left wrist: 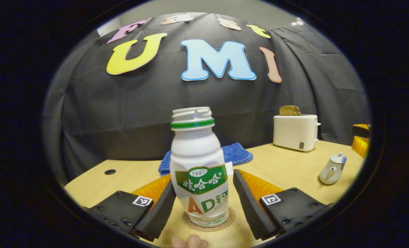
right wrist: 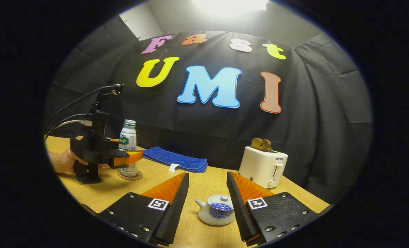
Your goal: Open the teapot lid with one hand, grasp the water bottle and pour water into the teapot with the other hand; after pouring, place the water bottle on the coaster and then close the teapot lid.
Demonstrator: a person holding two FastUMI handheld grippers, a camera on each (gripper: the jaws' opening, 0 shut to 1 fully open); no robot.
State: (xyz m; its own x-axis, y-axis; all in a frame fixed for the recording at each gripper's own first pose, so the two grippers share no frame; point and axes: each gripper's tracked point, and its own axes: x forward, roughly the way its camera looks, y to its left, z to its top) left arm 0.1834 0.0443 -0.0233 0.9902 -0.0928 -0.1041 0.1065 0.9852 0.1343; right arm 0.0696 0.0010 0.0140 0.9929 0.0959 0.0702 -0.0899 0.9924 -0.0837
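The white water bottle, uncapped and with a green label, stands upright on the round coaster between the fingers of my left gripper, which is open; a small gap shows at the right finger. In the right gripper view the bottle rests on the coaster, with the left gripper around it and a hand holding that gripper. The small white teapot with a blue pattern sits lid-on, close in front of my open right gripper. The teapot appears far right in the left gripper view.
A white toaster with bread slices stands at the back right of the wooden table. A folded blue cloth lies behind, by the black wall. A fingertip shows at the bottom of the left gripper view.
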